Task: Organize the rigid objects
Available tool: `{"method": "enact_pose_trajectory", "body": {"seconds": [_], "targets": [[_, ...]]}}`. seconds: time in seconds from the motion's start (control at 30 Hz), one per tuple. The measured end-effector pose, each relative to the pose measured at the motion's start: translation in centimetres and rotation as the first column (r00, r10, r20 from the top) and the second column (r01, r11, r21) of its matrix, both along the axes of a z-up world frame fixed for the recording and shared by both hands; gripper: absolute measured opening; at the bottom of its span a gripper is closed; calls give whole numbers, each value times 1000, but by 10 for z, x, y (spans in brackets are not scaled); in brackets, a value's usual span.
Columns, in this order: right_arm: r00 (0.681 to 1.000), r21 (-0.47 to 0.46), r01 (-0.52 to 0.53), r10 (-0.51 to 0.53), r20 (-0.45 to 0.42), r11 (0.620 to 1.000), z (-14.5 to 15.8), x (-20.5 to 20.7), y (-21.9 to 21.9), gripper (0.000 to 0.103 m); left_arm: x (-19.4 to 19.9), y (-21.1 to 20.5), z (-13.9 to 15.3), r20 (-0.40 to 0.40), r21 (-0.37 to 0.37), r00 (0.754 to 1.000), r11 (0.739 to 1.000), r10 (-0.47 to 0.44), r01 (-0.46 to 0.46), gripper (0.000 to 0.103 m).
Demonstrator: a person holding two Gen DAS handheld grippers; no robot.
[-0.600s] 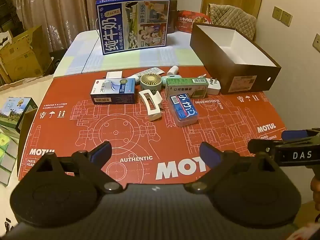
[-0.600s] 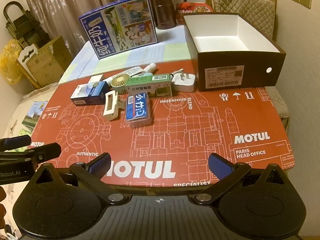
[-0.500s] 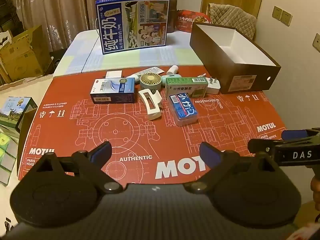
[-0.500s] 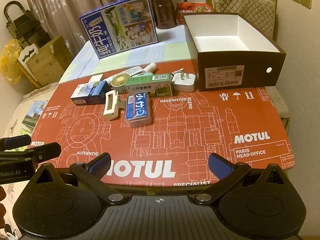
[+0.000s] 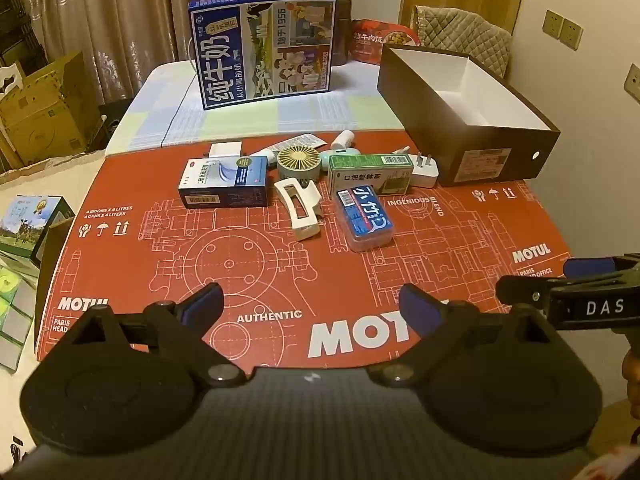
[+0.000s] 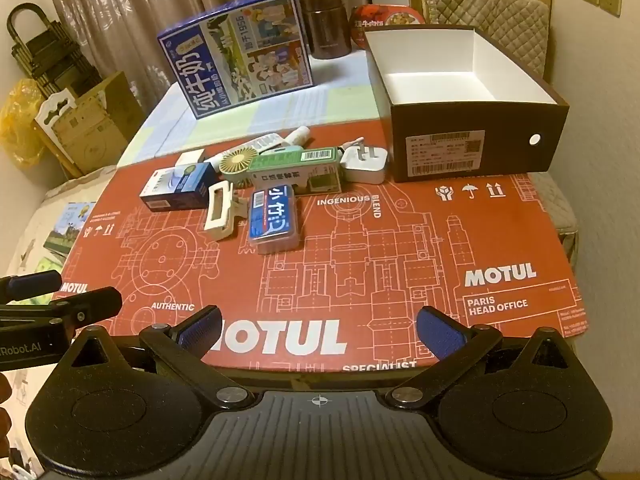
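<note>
A cluster of small items lies mid-table on the red Motul mat [image 5: 280, 280]: a dark blue carton [image 5: 224, 184], a cream hair claw [image 5: 300, 208], a clear case with a blue label [image 5: 364, 216], a green-and-white box [image 5: 370, 172], a small round fan [image 5: 298, 160], a white plug adapter [image 6: 366, 164] and tubes behind. An open brown box with a white inside [image 6: 460, 88] stands at the back right. My left gripper [image 5: 310, 308] and right gripper [image 6: 318, 330] hover open over the mat's near edge, well short of the cluster, with nothing between their fingers.
A large blue milk carton [image 5: 264, 48] stands upright at the back on a pale checked cloth. A brown jar [image 6: 326, 24] and a red bowl [image 6: 384, 16] sit behind the box. Cardboard boxes [image 5: 44, 112] are on the floor to the left; a wall is on the right.
</note>
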State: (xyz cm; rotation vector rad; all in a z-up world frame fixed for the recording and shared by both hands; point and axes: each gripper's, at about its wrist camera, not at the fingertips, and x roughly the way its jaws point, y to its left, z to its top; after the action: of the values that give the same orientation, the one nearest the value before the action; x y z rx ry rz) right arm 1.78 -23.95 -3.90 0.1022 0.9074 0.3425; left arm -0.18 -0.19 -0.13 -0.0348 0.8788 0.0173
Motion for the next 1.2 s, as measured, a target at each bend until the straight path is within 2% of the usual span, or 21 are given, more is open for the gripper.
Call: {"method": "enact_pose_trajectory", "body": {"seconds": [1.2], "targets": [[1000, -2, -2, 2, -1, 1000, 1, 7, 5, 101, 4, 4, 0, -5, -3, 1000, 1000, 0, 0, 93]]}}
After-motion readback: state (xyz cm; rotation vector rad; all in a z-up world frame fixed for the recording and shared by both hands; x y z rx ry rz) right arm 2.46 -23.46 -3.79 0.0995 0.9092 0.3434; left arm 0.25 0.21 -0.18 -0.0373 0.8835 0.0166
